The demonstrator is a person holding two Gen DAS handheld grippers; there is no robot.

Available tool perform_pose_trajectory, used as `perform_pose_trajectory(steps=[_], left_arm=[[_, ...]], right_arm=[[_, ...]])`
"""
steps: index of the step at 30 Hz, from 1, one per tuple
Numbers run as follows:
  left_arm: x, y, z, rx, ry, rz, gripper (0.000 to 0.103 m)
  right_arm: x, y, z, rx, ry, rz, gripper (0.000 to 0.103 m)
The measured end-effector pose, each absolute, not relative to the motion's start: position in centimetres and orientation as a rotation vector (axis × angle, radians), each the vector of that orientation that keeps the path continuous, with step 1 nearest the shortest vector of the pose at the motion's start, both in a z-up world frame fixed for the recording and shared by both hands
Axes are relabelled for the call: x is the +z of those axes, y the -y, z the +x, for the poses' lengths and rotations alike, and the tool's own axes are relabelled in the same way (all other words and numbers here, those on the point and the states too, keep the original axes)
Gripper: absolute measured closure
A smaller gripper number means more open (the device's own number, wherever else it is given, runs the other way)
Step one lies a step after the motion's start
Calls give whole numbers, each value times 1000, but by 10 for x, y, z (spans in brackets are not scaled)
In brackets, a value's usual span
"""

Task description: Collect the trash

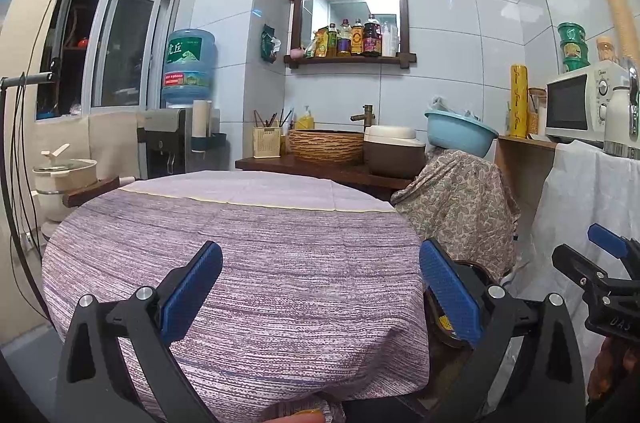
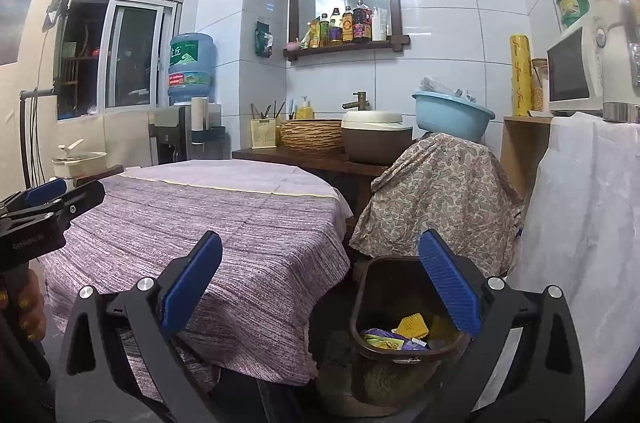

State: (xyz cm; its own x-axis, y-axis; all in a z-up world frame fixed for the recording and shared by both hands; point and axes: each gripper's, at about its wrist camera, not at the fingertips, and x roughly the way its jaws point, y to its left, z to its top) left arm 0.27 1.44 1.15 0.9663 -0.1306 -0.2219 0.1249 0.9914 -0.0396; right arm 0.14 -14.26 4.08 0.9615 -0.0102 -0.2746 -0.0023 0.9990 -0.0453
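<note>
Left gripper (image 1: 320,287), right gripper (image 2: 320,283) agape (empty); bin (image 2: 362,303) beside table (image 2: 224,215) edge.

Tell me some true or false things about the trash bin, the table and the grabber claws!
1. The brown trash bin has wrappers inside it. True.
2. The bin stands on top of the table. False: it sits on the floor beside the table, by its right edge.
3. The left gripper is squeezing a wrapper. False: its jaws are wide open with nothing between them.
4. The right gripper is open and empty. True.
5. Trash is scattered all over the purple tablecloth. False: no trash shows on the cloth in either view.
6. A blue basin rests on something draped in a patterned cloth. True.
</note>
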Motion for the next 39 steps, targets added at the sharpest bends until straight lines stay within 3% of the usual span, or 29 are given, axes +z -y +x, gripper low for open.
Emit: perform_pose_trajectory(steps=[39], left_arm=[[11, -10, 0, -129, -233, -32, 5]], right_arm=[[37, 145, 0, -14, -284, -32, 6]])
